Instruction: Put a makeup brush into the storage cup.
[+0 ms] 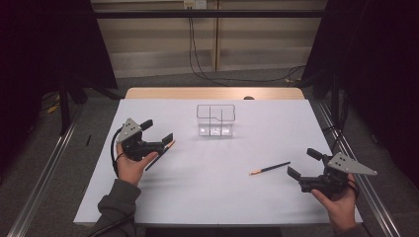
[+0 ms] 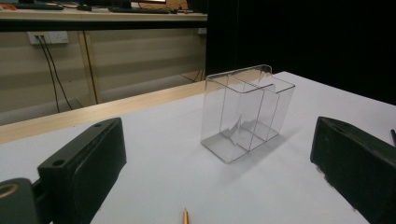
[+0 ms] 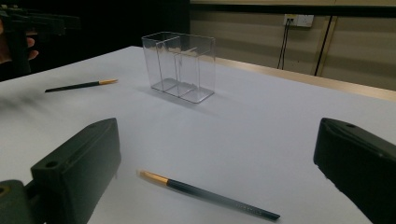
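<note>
The left hand-held gripper (image 1: 157,131) hovers over the near-left part of the white table (image 1: 217,197), jaws spread wide and gripping nothing. A dark pencil (image 1: 159,155) lies on the table just below and between those jaws, its orange tip (image 2: 185,215) pointing toward the clear divided container (image 1: 216,119). That container stands upright toward the far middle of the table, empty, and well apart from both grippers. The right hand-held gripper (image 1: 304,162) is held at the near-right edge, jaws likewise spread and empty. A second dark pencil (image 1: 270,168) lies flat just left of it, orange tip toward the table's centre, touching neither jaw.
</note>
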